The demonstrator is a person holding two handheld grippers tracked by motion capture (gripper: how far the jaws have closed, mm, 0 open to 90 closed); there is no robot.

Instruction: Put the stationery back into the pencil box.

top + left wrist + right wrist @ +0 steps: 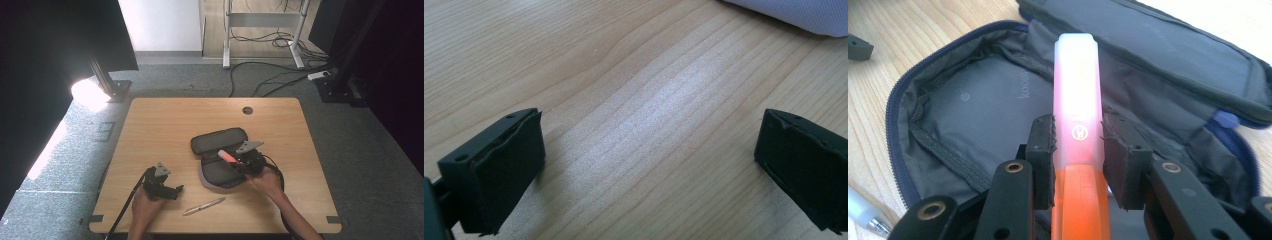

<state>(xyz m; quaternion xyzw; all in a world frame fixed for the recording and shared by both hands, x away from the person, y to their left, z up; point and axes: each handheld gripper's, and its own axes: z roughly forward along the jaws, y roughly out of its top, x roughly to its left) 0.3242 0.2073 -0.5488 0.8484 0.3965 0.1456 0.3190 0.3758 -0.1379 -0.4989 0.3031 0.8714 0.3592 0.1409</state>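
The right gripper point(1078, 150) pinches an orange marker point(1076, 100) between its pads, holding it over the open pouch point(220, 150) that lies right of the desk's point(165, 120) centre, toward the near edge. The left gripper point(167, 190) rests near the near edge, left of the pouch, its jaws spread wide with bare wood between them. A pen point(203, 206) lies by the near edge between both hands.

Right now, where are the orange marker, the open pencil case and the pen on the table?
marker point(1077, 100): right gripper view, its frosted cap.
pencil case point(218, 140): high view, its open lid.
pen point(204, 206): high view, middle of its barrel.
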